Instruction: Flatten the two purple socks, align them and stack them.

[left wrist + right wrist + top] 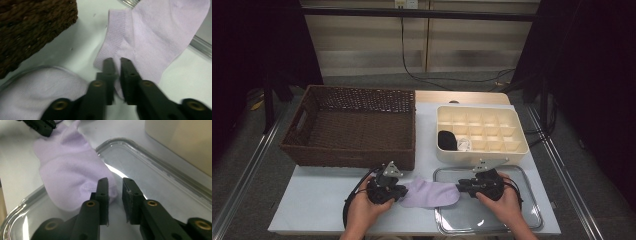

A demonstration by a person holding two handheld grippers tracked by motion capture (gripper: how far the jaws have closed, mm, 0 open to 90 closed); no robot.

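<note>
Lilac sock flat on counter, toe over clear tray, left gripper fingers pinching cuff edge, right gripper fingers slightly apart beside toe, gripping nothing.

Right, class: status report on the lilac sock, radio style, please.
Left gripper jaws near shut at sock cuff; grip unclear. Right gripper open beside toe end. Lilac sock flat, toe over clear lid. Nothing in the way.
</note>
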